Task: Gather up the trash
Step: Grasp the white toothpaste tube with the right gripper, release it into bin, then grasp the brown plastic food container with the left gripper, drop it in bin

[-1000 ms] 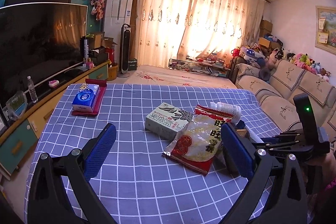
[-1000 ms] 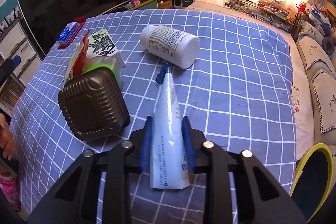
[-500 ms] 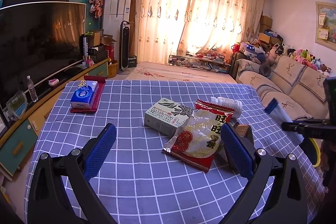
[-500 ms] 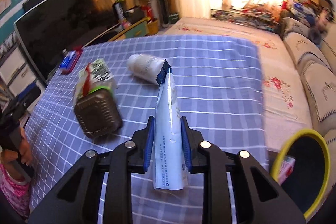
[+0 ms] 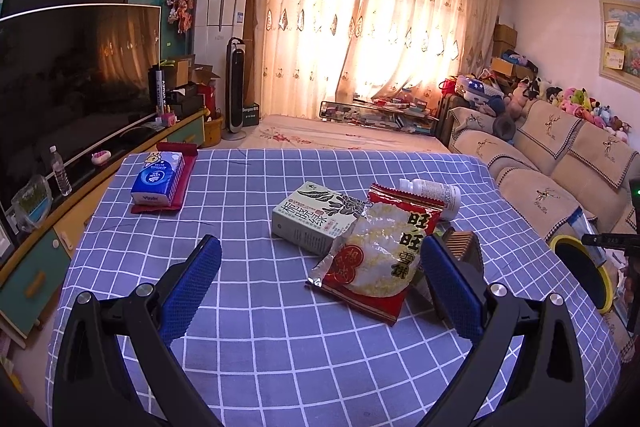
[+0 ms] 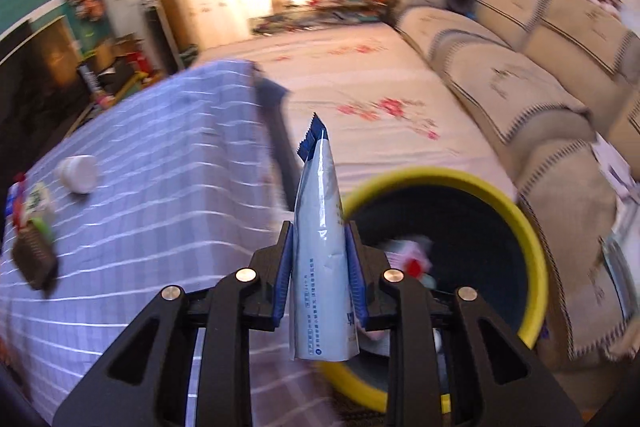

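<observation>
My right gripper (image 6: 318,231) grips a pale blue-and-white pouch (image 6: 320,187) that stands up between its blue pads; the jaws are just beginning to ease open. The pouch hangs past the table's edge, above the near rim of a yellow-rimmed trash bin (image 6: 532,227) with some wrappers inside. My left gripper (image 5: 320,247) hovers wide open and empty over the checked tablecloth (image 5: 248,327). Just beyond its fingers lie a red snack bag (image 5: 380,259), a green tea box (image 5: 316,223), a white bottle (image 5: 436,191) and a brown ridged container (image 5: 464,247).
A blue tissue pack (image 5: 158,179) on a red tray sits at the table's far left. The bin (image 5: 604,287) stands on the floor off the right edge, beside a beige sofa (image 5: 540,163). A TV (image 5: 72,75) on a low cabinet runs along the left.
My right gripper has carried the pouch off the table and rightward to above the bin, rolling as it went. The left gripper has stayed in place.
</observation>
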### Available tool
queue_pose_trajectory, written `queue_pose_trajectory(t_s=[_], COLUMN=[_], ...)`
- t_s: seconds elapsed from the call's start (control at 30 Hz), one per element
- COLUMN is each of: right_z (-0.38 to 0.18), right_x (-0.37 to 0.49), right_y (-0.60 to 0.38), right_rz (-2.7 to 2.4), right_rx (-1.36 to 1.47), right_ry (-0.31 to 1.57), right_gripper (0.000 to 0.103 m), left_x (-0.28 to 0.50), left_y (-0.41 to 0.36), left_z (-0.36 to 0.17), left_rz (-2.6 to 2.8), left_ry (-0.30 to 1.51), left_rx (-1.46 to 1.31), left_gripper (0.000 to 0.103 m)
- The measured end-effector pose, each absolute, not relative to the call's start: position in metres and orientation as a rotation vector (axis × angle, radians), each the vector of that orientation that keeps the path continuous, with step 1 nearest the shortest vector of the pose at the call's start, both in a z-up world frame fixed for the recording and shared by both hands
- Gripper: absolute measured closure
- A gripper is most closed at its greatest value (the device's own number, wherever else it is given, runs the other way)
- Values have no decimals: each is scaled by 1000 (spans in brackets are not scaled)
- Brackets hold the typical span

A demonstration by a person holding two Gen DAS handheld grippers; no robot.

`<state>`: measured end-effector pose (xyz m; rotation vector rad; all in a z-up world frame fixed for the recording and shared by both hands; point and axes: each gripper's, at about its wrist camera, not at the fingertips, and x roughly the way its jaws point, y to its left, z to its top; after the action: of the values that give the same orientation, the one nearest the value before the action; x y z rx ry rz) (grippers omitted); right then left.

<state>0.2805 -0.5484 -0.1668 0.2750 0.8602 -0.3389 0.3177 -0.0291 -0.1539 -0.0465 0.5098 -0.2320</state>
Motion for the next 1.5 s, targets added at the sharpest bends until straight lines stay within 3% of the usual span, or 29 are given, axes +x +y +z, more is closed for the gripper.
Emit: queue_pose_trajectory(t_s=[0.37, 0.5, 1.17, 1.5], right_z=[-203, -206, -184, -184], right_x=[270, 263, 248, 238], right_y=[-590, -598, -571, -576], right_rz=[-457, -502, -400, -388], right_rx=[337, 353, 381, 407], right_ry=[917, 920, 846, 832], right_gripper=[76, 55, 49, 47], left_x=[318, 317, 302, 341], left_y=[-30, -30, -108, -143], left_z=[-156, -156, -159, -160], left_rz=[-236, -244, -569, -656], left_ry=[517, 514, 625, 693], left_rx=[-44, -45, 89, 115], left_gripper=[5, 5, 5, 5])
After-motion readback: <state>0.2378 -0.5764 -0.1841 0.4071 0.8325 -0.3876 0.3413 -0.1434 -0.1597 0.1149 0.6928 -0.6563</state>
